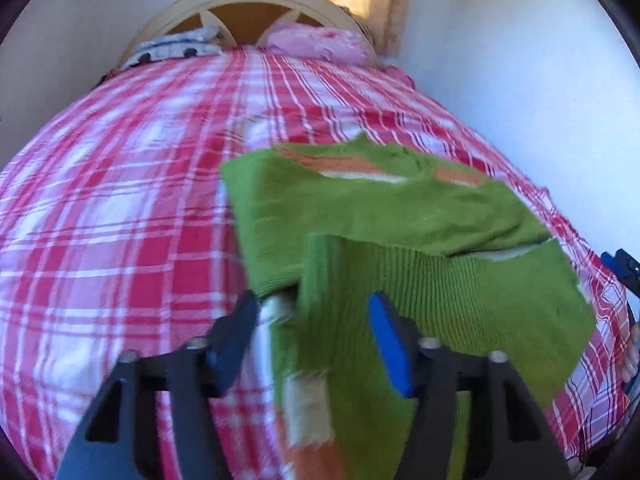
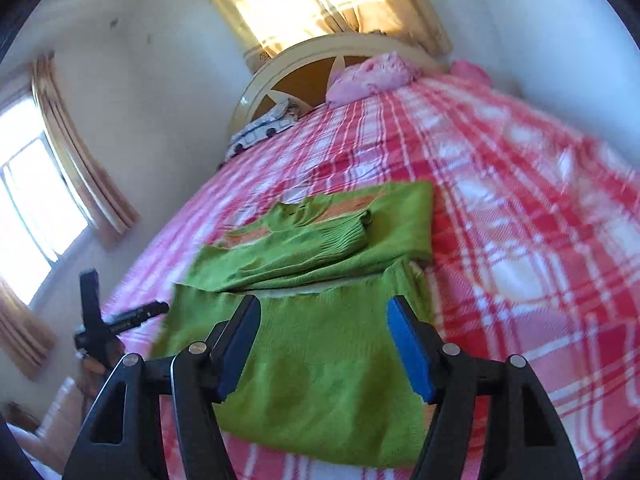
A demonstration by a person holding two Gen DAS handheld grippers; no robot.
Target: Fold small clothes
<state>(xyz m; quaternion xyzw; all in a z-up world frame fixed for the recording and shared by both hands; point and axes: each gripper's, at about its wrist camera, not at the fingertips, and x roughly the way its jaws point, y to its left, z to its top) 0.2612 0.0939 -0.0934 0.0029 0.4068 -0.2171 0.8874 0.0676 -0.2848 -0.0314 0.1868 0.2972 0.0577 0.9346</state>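
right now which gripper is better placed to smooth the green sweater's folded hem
Right, probably. The right gripper hangs open squarely over the green sweater; the left gripper sits at its edge over a sleeve.

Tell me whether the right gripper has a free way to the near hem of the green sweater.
Probably yes. The right gripper hangs open just above the green sweater, whose near hem lies flat on the plaid bedspread. Nothing lies between them, and the left gripper is off to the side.

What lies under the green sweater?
The green sweater lies on the red plaid bedspread. Whatever sits beneath its folded layers is covered.
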